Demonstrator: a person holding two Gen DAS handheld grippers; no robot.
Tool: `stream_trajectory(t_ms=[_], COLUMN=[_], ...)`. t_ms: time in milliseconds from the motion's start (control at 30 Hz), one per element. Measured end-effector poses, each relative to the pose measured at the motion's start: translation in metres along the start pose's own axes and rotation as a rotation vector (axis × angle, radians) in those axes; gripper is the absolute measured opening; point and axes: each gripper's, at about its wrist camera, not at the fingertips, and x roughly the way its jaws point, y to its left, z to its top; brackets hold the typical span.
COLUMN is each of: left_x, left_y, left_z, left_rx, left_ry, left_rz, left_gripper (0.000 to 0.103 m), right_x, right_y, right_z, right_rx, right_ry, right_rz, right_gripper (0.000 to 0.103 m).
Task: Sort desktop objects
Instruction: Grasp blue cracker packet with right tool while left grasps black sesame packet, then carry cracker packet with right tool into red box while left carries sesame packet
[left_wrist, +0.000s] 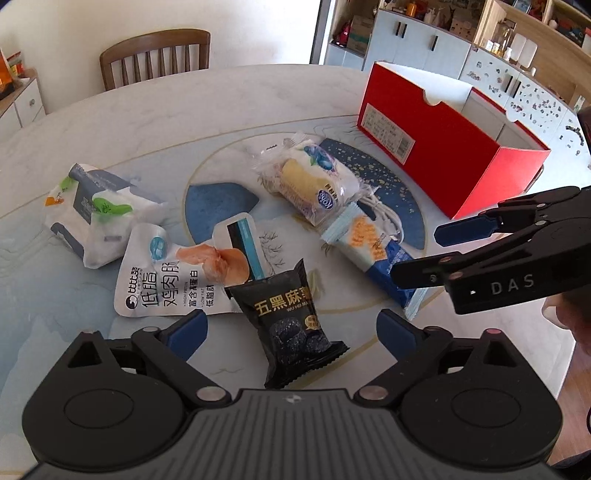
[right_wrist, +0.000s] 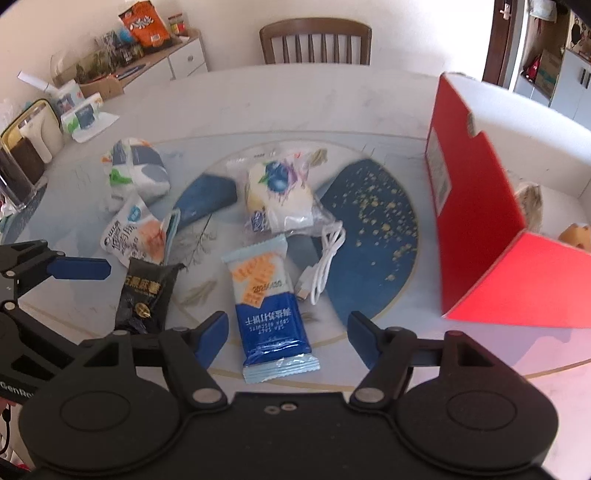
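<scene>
While my left gripper (left_wrist: 290, 326) and right gripper (right_wrist: 288, 334) hang released, black snack pouch (left_wrist: 291, 325) and biscuit pack (right_wrist: 267, 306) lie at 12 o'clock between their fingers on the bench (left_wrist: 221, 110): light, crinkly, probably slippery and crushable, so pinch mid-body.

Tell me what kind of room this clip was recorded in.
Most likely a home dining room. A round marble-look table has a wooden dining chair pushed up to it, a sideboard along the wall is crowded with household clutter, and white storage cabinets stand behind.
</scene>
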Motion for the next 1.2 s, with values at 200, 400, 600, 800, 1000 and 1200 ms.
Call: stream_trajectory(t_ms=[200, 400, 600, 800, 1000, 1200], left_x=[0.004, 0.007, 0.008, 0.008, 0.006, -0.004], left_y=[0.001, 0.002, 0.004, 0.004, 0.004, 0.002], left_z=[-0.002, -0.001, -0.002, -0.003, -0.003, -0.001], left_rx=[-0.020, -0.041, -0.064, -0.067, -0.068, -0.067], left_ry=[-0.001, 0.004, 0.012, 0.019, 0.026, 0.010], left_rz=[0.018, 0.021, 0.019, 0.005, -0.011, -0.027], left_gripper=[0.086, 0.066, 0.049, 0.036, 0.034, 0.034], right_x=[0.012, 0.020, 0.024, 0.021, 0.015, 0.002], right_y=[0.002, 0.006, 0.010, 0.011, 0.012, 0.010], right_z=[0.002, 0.005, 0.005, 0.006, 0.005, 0.004], right_rx=[-0.011, -0.031, -0.054, -0.046, -0.033, -0.005], right_ry=[0.030, 0.055, 0.061, 0.056, 0.044, 0.028], right_rz=[0.018, 0.022, 0.006, 0.008, 0.012, 0.021], right_gripper=[0.069, 0.064, 0.048, 0.038, 0.036, 0.036])
